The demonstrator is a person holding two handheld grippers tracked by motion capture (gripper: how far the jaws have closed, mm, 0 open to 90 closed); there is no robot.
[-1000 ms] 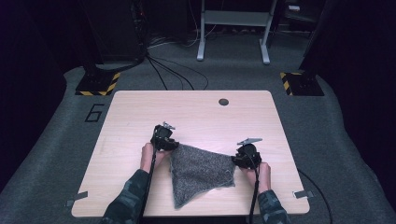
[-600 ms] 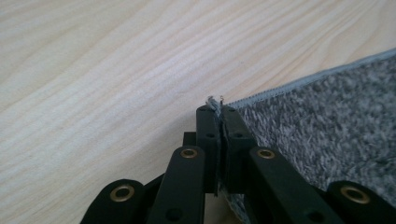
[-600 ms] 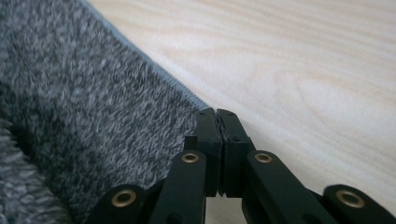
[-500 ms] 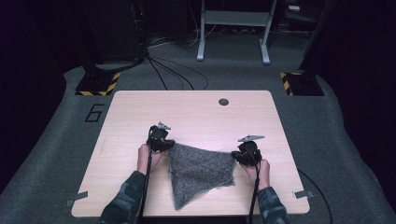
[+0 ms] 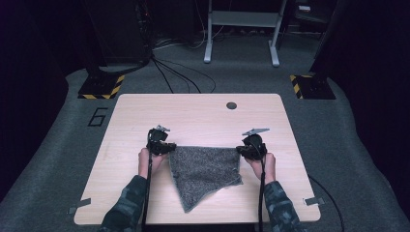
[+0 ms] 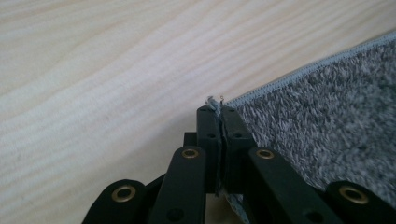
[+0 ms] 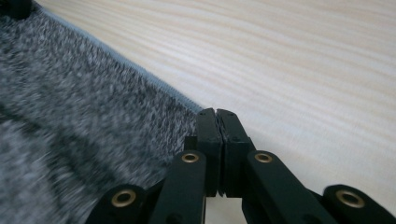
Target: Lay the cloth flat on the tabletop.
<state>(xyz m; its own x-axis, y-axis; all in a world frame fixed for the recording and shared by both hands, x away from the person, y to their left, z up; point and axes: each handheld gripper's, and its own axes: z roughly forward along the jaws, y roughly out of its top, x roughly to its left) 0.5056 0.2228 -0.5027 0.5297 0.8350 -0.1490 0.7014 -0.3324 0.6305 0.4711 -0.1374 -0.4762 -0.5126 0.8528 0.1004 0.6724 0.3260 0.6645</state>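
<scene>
Grey fuzzy cloth (image 5: pixel 205 173): spread on light wooden table (image 5: pixel 203 116), near its front edge; far edge taut between both grippers
Left gripper (image 6: pixel 218 108): clamped on cloth's far-left corner
Right gripper (image 7: pixel 217 113): clamped on cloth's far-right corner
Black round grommet (image 5: pixel 231 105): beyond cloth, well apart

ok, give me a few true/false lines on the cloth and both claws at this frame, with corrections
1. The left claw is shut on a corner of the grey cloth. True.
2. The right claw hangs open above the cloth. False: it is shut on the cloth's edge.
3. The cloth is folded into a neat square. False: it tapers to a point toward the person.
4. The table is light wood. True.
5. A small dark round disc touches the cloth. False: it lies apart, near the far edge.
</scene>
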